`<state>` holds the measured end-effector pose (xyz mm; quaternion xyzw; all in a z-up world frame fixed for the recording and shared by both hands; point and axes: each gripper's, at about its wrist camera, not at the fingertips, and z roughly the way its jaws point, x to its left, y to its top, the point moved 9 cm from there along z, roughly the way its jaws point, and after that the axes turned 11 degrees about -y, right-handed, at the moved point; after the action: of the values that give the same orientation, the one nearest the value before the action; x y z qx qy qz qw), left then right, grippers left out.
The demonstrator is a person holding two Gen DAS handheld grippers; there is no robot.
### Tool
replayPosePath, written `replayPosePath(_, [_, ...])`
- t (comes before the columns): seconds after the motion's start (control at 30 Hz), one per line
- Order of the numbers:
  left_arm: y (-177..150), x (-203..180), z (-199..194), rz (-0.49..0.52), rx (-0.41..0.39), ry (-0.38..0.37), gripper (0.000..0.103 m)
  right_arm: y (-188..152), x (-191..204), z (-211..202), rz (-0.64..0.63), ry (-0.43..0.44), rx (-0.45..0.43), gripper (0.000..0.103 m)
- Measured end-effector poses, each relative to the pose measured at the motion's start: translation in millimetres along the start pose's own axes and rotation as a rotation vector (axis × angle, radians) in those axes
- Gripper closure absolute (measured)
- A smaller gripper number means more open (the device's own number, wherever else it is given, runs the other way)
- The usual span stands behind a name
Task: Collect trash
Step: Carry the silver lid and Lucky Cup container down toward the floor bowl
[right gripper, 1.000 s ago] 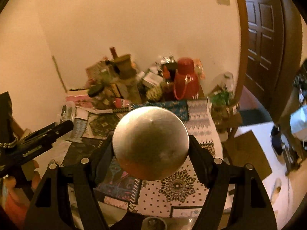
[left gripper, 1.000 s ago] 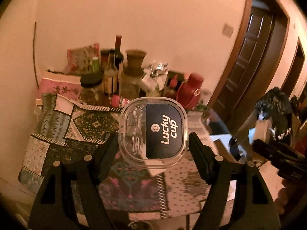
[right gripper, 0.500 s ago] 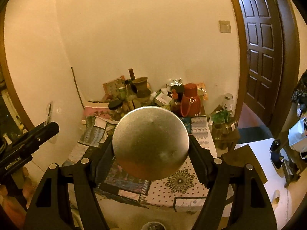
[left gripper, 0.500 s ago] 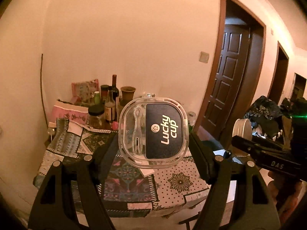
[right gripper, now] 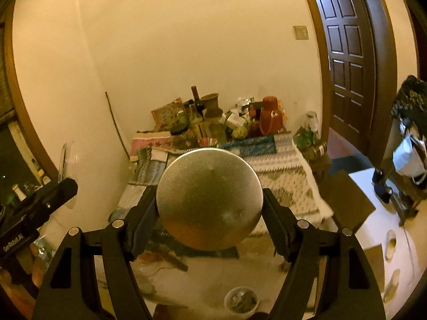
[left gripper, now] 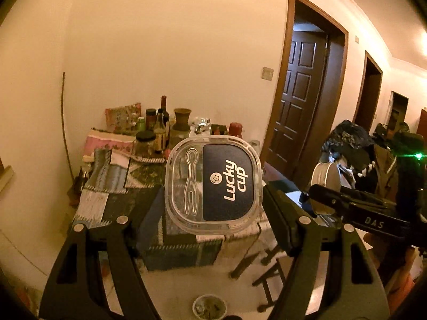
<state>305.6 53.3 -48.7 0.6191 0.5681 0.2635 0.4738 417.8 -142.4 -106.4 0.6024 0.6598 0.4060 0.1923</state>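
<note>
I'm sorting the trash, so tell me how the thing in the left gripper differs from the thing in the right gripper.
The plastic lid in the left gripper is clear and a rounded square; the metal tin in the right gripper is opaque, silver and round. The plastic lid carries a dark Lucky Cup label and a moulded fork; the metal tin's face is plain. Both are held by their edges, flat face to the camera, away from the table.

My left gripper (left gripper: pixel 213 189) and right gripper (right gripper: pixel 209 202) are both raised side by side, angled slightly downward, fingers clamped on their loads.
</note>
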Motion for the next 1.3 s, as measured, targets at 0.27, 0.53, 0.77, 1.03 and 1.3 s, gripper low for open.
replayPosePath(0.27, [-39.0, 3.2, -24.2, -0.021, 0.071, -0.034, 0.03, -43.8, 15.3, -24.0, 0.0, -0.044, 0.072, 0.032])
replayPosePath(0.53, [-81.4, 13.4, -7.4, -0.097, 0.162, -0.028, 0.03, -79.5, 13.5, -5.7, -0.023, -0.066, 0.176, 0.032])
replayPosePath(0.77, [-138.8, 24.0, 39.9, -0.174, 0.295, 0.006, 0.03, -128.4, 2.3, 37.4, -0.031, -0.05, 0.307, 0.033])
replayPosePath(1.03, [-221.9, 31.6, 116.5, -0.246, 0.42, 0.021, 0.03, -202.4, -25.4, 113.5, -0.066, -0.028, 0.461, 0.033])
replayPosePath(1.3, [-312.5, 67.7, 178.4, -0.335, 0.508, 0.068, 0.03, -289.0, -42.6, 196.3, -0.093, -0.01, 0.592, 0.033])
